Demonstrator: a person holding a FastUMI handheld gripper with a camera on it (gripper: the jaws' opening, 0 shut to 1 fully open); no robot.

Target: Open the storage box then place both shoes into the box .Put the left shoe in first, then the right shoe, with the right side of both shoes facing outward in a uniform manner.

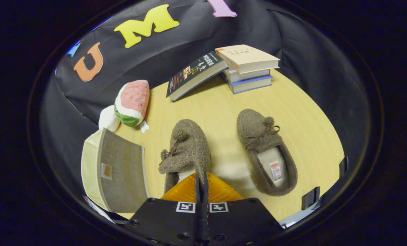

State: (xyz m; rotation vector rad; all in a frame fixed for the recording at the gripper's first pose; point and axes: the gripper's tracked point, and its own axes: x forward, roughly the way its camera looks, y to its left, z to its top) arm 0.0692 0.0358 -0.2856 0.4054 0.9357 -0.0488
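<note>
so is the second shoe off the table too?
No, the flat shoe lies on the table; the hand-held gripper pinches the other shoe.

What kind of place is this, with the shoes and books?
Probably a small test booth set up like a home corner: a wooden table backed by black cloth, holding slippers, stacked books and a storage box. The claw is closed on the near slipper.

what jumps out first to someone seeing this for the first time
Two brown fuzzy slippers on the wooden table: one slipper is pinched at its rim by the closed gripper, tilted on its side, while the other slipper lies flat to its right. Left of the fingers stands the cream storage box, with a watermelon plush beyond it and stacked books at the far edge.
</note>
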